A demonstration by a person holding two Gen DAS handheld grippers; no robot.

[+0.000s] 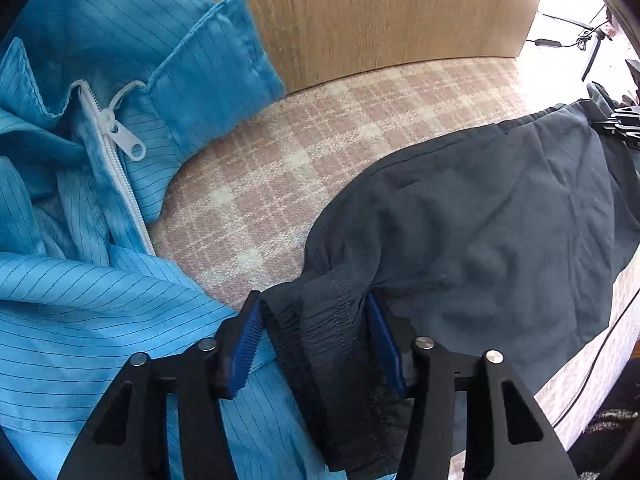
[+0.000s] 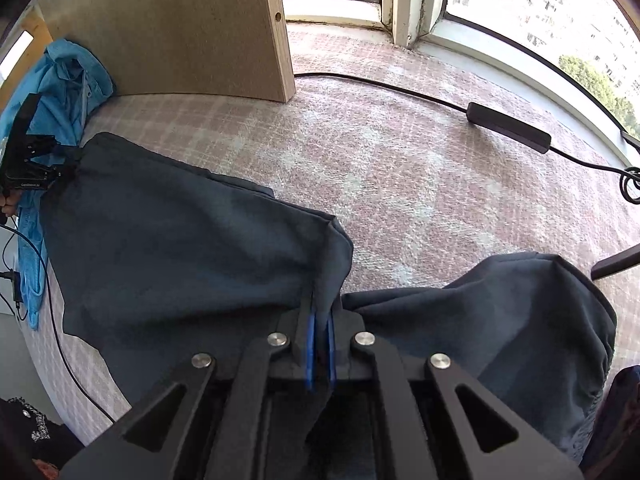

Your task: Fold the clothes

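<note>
Left wrist view: the dark grey trousers (image 1: pixel 492 216) lie spread across the plaid pink-and-cream cover (image 1: pixel 304 152), their gathered elastic waistband bunched up between the blue pads (image 1: pixel 246 340) of the left gripper (image 1: pixel 316 336), which points straight down over them; the jaws stand part open around the band, the left pad at its edge, and whether the right pad presses on the cloth cannot be told. In the right wrist view the right gripper (image 2: pixel 320 344) tilts steeply down with its jaws nearly together, pinching a fold of the same trousers (image 2: pixel 180 232) between its two blue pads, the cloth falling away to either side of it. That view also shows the left gripper (image 2: pixel 36 160) small at the far left edge, at the trousers' other end. Two garments are in sight: the one pair of trousers and one bright blue pinstriped jacket (image 1: pixel 88 184) with a white zip (image 1: pixel 120 140), crumpled just beside the trousers and touching them under the left gripper. A wooden panel (image 2: pixel 180 28) stands upright on the cover behind the jacket. A black cable with a power brick (image 2: pixel 508 126) runs across the cover towards a curved window (image 2: pixel 520 0), beyond which buildings and a tree show in daylight.
</note>
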